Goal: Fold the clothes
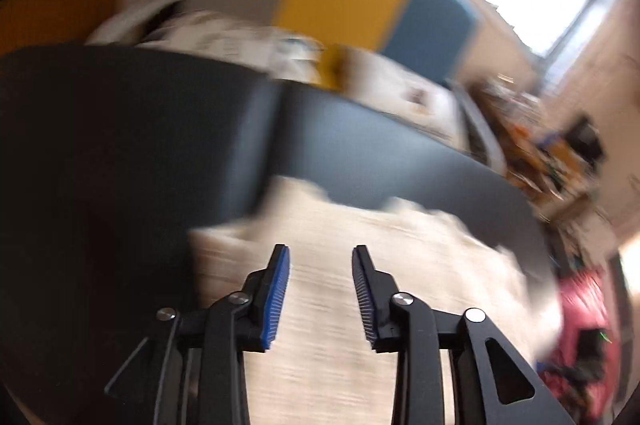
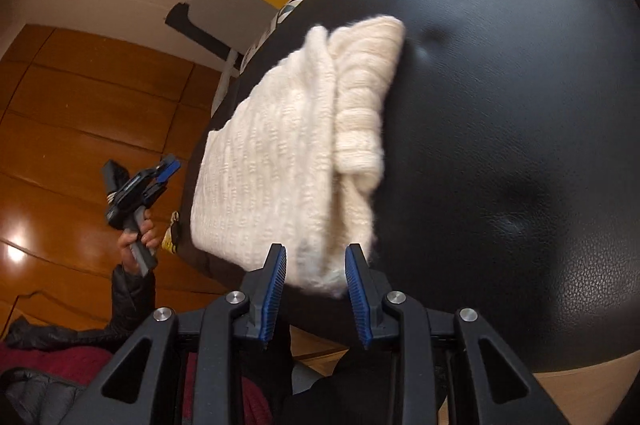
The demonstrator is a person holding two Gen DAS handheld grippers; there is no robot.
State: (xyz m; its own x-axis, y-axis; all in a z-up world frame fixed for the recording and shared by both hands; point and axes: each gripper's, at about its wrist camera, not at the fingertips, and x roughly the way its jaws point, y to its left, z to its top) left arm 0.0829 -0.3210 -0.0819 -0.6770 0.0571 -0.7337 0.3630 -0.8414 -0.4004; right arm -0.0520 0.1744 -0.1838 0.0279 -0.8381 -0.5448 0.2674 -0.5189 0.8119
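The cream knit sweater [image 2: 288, 145] lies folded on the black leather ottoman [image 2: 500, 105], near the edge that faces the wooden floor [image 2: 80, 97], one part doubled over along its far side. The right gripper [image 2: 316, 261] hangs just above the sweater's near corner with its blue-padded jaws spread and nothing clamped between them. The left gripper [image 1: 320, 257] is also spread and empty, held out over the floor beside the ottoman in the person's left hand [image 2: 138, 235]; its own view is motion-blurred.
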